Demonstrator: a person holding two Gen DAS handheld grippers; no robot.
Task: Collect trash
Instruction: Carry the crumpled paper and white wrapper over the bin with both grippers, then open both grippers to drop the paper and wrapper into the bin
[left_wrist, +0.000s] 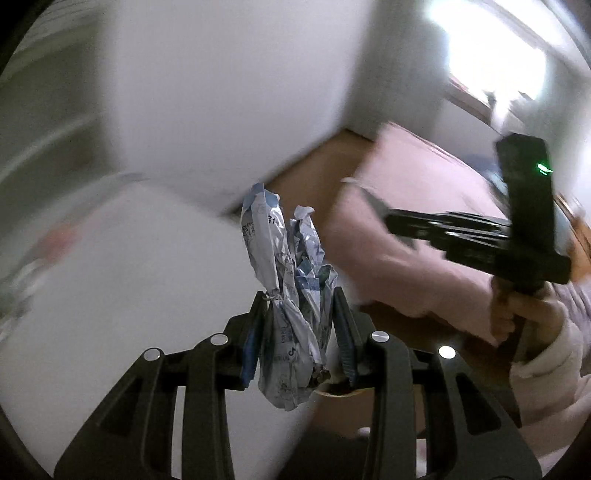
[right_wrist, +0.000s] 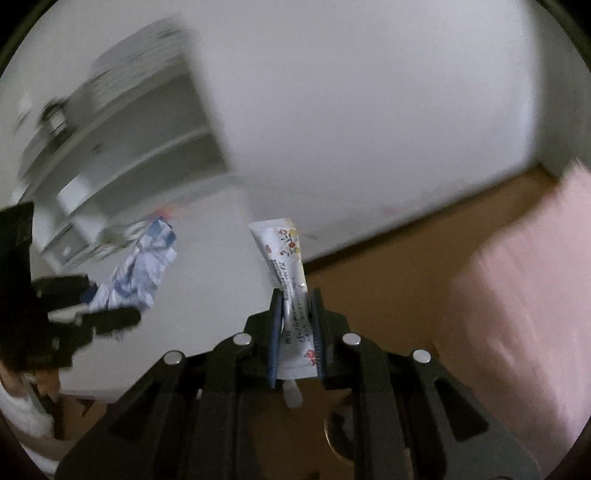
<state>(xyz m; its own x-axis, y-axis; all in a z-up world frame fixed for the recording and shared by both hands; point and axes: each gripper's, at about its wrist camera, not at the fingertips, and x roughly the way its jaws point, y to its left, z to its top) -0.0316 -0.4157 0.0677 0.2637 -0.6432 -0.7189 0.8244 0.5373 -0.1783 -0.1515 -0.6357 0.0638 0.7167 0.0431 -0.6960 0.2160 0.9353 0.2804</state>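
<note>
Mid-carry over white counter (right_wrist: 207, 295) and brown floor (right_wrist: 388, 266), bin nowhere in view. Left claw (left_wrist: 300, 299) clamped on crumpled blue-and-white wrapper (left_wrist: 288, 295), most of it sticking up past the tips. Right claw (right_wrist: 294, 295) pinched on small white sachet (right_wrist: 286, 258). Best kept squeezed, level, unhurried; no release before the bin sits right below.

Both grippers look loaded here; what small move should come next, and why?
Probably carry both on toward a bin, none visible yet. The left gripper clamps a crumpled blue-white wrapper and the right gripper a small white sachet, so neither can pick more.
</note>
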